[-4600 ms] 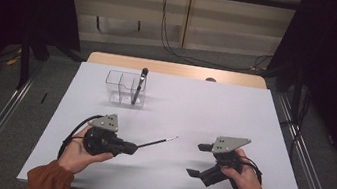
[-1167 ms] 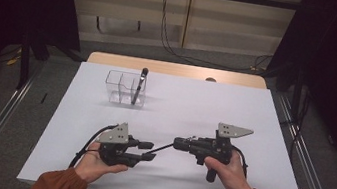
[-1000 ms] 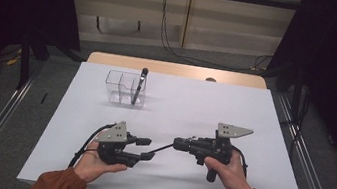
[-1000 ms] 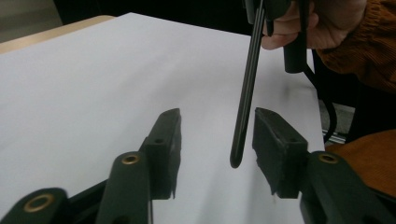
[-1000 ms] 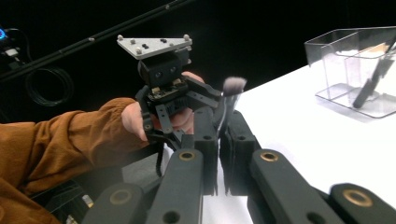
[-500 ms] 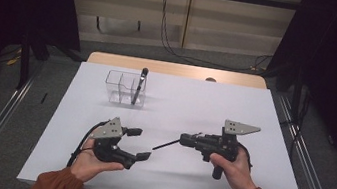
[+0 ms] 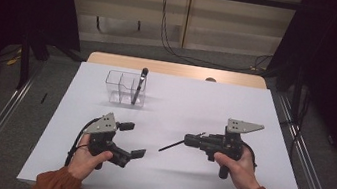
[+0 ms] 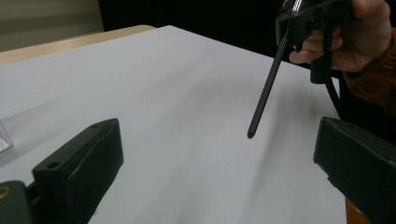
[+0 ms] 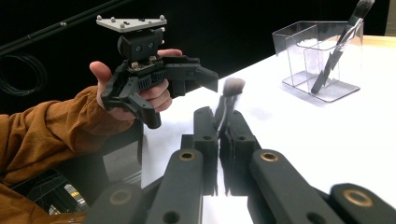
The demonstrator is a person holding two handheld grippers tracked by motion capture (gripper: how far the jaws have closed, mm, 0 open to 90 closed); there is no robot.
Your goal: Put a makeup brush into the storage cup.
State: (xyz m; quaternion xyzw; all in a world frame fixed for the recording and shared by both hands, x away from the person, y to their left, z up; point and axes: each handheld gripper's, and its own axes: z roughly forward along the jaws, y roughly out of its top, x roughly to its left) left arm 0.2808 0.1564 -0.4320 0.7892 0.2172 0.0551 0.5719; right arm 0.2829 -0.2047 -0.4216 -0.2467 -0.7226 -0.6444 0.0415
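Here the brush (image 7: 176, 146) is clamped by the right gripper (image 7: 189, 139), freed by the wide-open left gripper (image 7: 132, 140), whose jaws have just been opening, likely for the holder (image 7: 125, 88).

White table (image 7: 283, 127), clear organizer (image 7: 119, 87), brush (image 7: 138, 86)

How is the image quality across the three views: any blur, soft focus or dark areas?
High view: table evenly lit, surroundings dark. Left gripper view: near black jaws soft, brush handle fairly sharp. Right gripper view: brush head blurred, clear organizer catches light.
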